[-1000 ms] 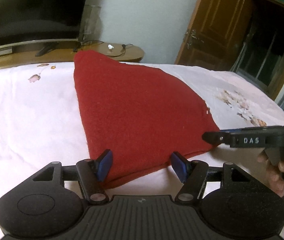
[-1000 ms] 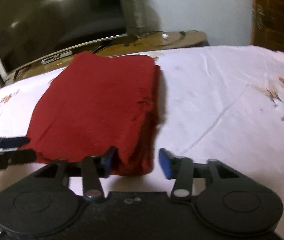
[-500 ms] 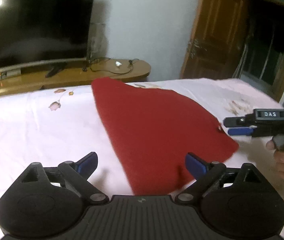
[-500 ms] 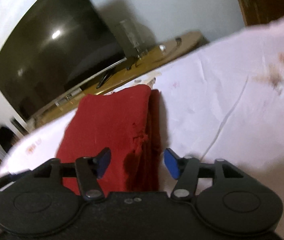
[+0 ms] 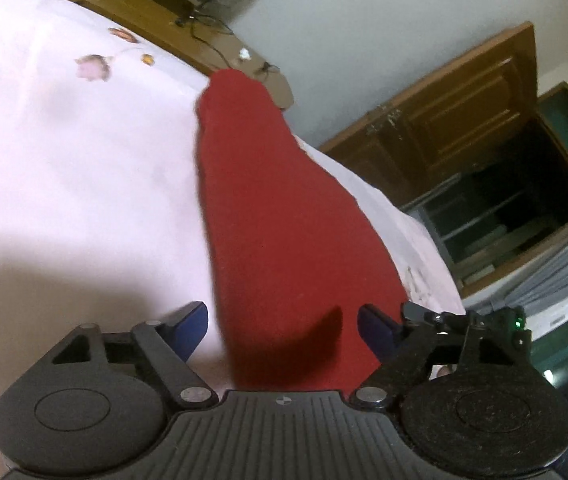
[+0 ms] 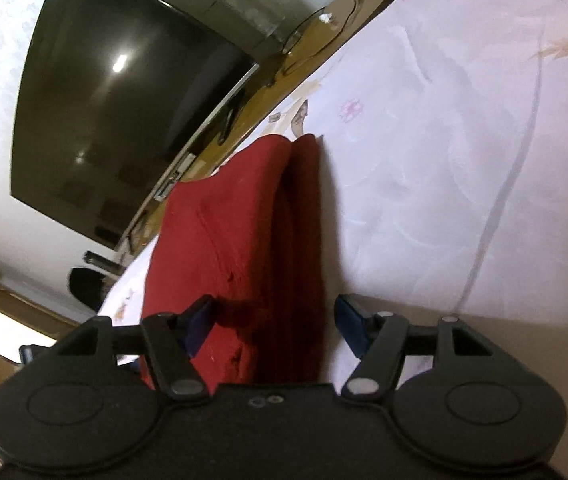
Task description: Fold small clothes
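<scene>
A bed (image 5: 64, 160) with a pale pink flowered sheet fills most of both views. Behind it stands a long wooden TV stand (image 6: 323, 28) with cables on top. A big dark TV (image 6: 124, 92) sits on it, and a light shines back off its screen. The wall (image 5: 363, 20) is white. To the side is a brown wooden door (image 5: 463, 112), and beside it a dark shelf (image 5: 503, 220).
</scene>
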Motion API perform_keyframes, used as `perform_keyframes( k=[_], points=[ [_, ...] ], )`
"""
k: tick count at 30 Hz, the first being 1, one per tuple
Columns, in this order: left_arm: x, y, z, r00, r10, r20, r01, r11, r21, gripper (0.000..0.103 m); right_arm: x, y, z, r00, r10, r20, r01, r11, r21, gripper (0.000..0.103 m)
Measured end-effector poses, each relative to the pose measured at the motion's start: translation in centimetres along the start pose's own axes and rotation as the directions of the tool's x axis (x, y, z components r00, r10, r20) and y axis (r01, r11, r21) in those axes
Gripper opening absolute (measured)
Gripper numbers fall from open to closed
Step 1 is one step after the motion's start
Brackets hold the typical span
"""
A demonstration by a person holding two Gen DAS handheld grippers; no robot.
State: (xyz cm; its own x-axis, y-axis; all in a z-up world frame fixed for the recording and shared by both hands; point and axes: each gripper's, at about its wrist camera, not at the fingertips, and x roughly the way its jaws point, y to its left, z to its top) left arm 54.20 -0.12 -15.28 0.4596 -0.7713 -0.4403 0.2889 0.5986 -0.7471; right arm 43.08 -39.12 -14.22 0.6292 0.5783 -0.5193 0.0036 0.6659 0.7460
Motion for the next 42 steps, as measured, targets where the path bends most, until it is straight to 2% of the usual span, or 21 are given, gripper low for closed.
perform_keyframes(
  k=[7, 11, 13, 14, 17, 20, 23, 27, 31, 36, 42],
  points=[
    [2.6, -0.7, 1.5, 0.999, -0.043, 0.015, 0.043, 0.999, -0.002, 0.082, 2.4, 0.9, 1.6, 0.996, 0.062, -0.063, -0.065, 0.997, -0.033, 0.066],
    [3.3, -1.1, 1.7, 0.999, -0.032, 0.022, 0.032, 0.999, 0.001, 0.081, 4.7, 2.0, 2.0, 0.991, 0.101, -0.087, -0.106, 0.993, -0.052, 0.067],
    [3.7, -1.6, 1.6, 1.000, -0.001, 0.027, 0.000, 1.000, 0.018, 0.075, 5.0, 2.5, 1.7, 0.990, 0.115, -0.084, -0.120, 0.991, -0.064, 0.066],
    [3.7, -1.9, 1.4, 0.999, 0.029, 0.033, -0.030, 0.999, 0.030, 0.068, 5.0, 2.5, 1.6, 0.989, 0.120, -0.084, -0.126, 0.990, -0.070, 0.064],
    [3.6, -2.0, 1.0, 0.997, 0.052, 0.054, -0.052, 0.999, 0.006, 0.066, 4.0, 1.3, 1.8, 0.985, 0.152, -0.075, -0.155, 0.987, -0.034, 0.054],
    [3.7, -3.1, 0.7, 0.991, 0.112, 0.073, -0.114, 0.993, 0.016, 0.063, 4.0, -0.1, 2.1, 0.980, 0.188, -0.070, -0.189, 0.982, -0.002, 0.047],
    [4.3, -5.1, 0.6, 0.972, 0.219, 0.088, -0.225, 0.972, 0.070, 0.057, 5.0, 1.3, 2.2, 0.989, 0.131, -0.073, -0.136, 0.989, -0.063, 0.040],
    [3.8, -7.4, 0.4, 0.950, 0.290, 0.120, -0.301, 0.949, 0.095, 0.046, 4.4, 2.5, 1.8, 0.996, 0.075, -0.047, -0.081, 0.987, -0.138, 0.035],
    [2.2, -10.1, 0.1, 0.943, 0.297, 0.153, -0.317, 0.940, 0.126, 0.043, 3.1, 3.8, 1.7, 0.997, 0.078, -0.023, -0.081, 0.977, -0.197, 0.034],
    [-0.3, -12.4, 0.2, 0.946, 0.267, 0.186, -0.295, 0.945, 0.142, 0.043, 0.8, 5.5, 1.8, 0.993, 0.118, 0.004, -0.114, 0.969, -0.219, 0.034],
    [-4.5, -13.4, -0.2, 0.946, 0.229, 0.228, -0.266, 0.952, 0.148, 0.043, -0.9, 9.1, 1.1, 0.992, 0.126, 0.019, -0.116, 0.957, -0.265, 0.034]
  ],
)
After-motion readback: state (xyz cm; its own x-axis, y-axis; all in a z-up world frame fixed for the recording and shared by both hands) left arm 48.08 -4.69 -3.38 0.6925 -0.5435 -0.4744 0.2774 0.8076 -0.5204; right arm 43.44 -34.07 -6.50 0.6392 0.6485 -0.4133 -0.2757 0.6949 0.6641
